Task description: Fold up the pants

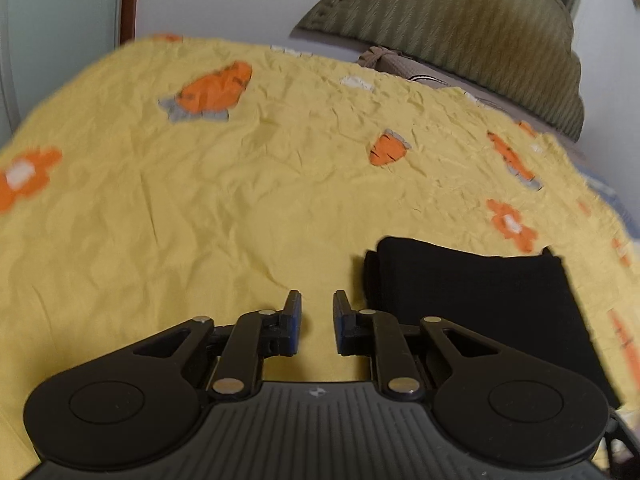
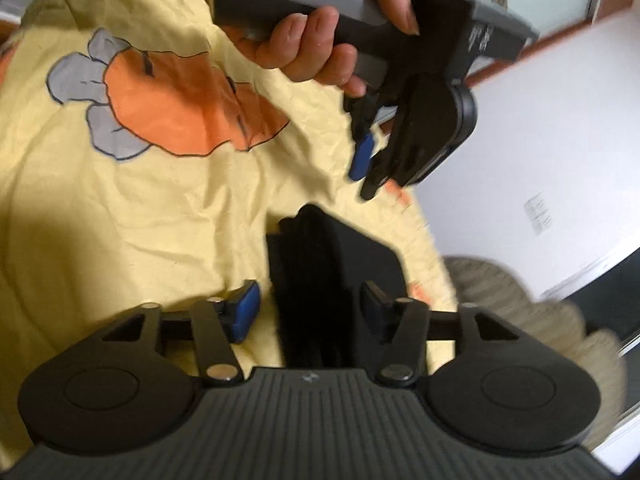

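The black pants (image 1: 472,300) lie folded into a thick compact stack on the yellow sheet (image 1: 200,220). My left gripper (image 1: 317,320) is open and empty, just left of the stack's near corner. In the right wrist view the folded pants (image 2: 320,280) lie between the spread fingers of my right gripper (image 2: 310,308), which is open and above them, not gripping. The left gripper (image 2: 366,172) also shows there, held in a hand above the far end of the stack.
The yellow sheet has orange carrot and flower prints (image 1: 212,92). An olive-green quilted cushion (image 1: 460,20) lies beyond the sheet's far edge. A beige fluffy mat (image 2: 520,312) lies on the floor past the sheet's edge, beside a white cabinet (image 2: 540,160).
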The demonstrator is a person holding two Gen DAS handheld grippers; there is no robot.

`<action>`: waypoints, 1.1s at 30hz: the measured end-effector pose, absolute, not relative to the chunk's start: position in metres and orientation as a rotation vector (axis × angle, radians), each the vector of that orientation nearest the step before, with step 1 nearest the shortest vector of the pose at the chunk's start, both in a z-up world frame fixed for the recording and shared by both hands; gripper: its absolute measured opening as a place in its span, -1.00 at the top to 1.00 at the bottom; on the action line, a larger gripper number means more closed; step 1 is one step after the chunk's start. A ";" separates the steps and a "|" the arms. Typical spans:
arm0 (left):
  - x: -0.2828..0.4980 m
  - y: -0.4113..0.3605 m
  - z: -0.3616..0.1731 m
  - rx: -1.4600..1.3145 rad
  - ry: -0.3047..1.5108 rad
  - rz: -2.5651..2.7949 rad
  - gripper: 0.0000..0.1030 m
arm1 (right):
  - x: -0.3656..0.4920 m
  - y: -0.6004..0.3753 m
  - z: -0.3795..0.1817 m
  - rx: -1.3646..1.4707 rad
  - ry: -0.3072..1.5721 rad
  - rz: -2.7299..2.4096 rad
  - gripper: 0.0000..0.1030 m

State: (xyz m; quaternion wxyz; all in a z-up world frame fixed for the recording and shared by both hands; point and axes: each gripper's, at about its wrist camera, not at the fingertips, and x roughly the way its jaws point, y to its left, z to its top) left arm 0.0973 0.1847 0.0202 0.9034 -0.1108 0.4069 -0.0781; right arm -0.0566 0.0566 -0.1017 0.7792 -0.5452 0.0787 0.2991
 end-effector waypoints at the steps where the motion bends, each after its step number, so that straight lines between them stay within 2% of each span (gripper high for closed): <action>1: 0.096 0.188 0.021 -0.261 0.849 -0.175 0.44 | -0.055 0.059 -0.102 -1.186 0.154 0.636 -0.16; 2: 0.094 0.191 0.021 -0.294 0.859 -0.188 0.35 | -0.053 0.061 -0.103 -1.189 0.144 0.625 -0.16; 3: 0.092 0.193 0.022 -0.320 0.868 -0.197 0.05 | -0.049 0.064 -0.104 -1.188 0.136 0.612 -0.16; 4: 0.090 0.195 0.023 -0.350 0.879 -0.205 -0.40 | -0.046 0.066 -0.105 -1.182 0.131 0.603 -0.12; 5: 0.088 0.198 0.023 -0.385 0.887 -0.212 -0.57 | -0.043 0.067 -0.106 -1.172 0.133 0.596 -0.09; 6: 0.085 0.202 0.024 -0.421 0.887 -0.218 -0.68 | -0.040 0.068 -0.107 -1.161 0.143 0.594 0.14; 7: 0.082 0.206 0.024 -0.457 0.889 -0.230 -0.68 | -0.038 0.073 -0.110 -1.154 0.158 0.598 0.47; 10: 0.082 0.213 0.020 -0.548 0.935 -0.294 -0.68 | -0.042 0.071 -0.109 -1.072 0.181 0.590 0.56; 13: 0.085 0.213 0.011 -0.628 0.983 -0.352 -0.68 | -0.030 0.055 -0.089 -0.850 0.251 0.599 0.66; 19: 0.097 0.188 -0.001 -0.733 1.038 -0.471 -0.68 | -0.018 0.032 -0.065 -0.660 0.287 0.609 0.70; 26: 0.109 0.169 -0.018 -0.756 1.097 -0.447 -0.68 | -0.032 0.027 -0.063 -0.684 0.273 0.611 0.70; 33: 0.088 0.187 -0.012 -0.813 1.114 -0.390 -0.68 | -0.025 0.029 -0.063 -0.671 0.241 0.579 0.71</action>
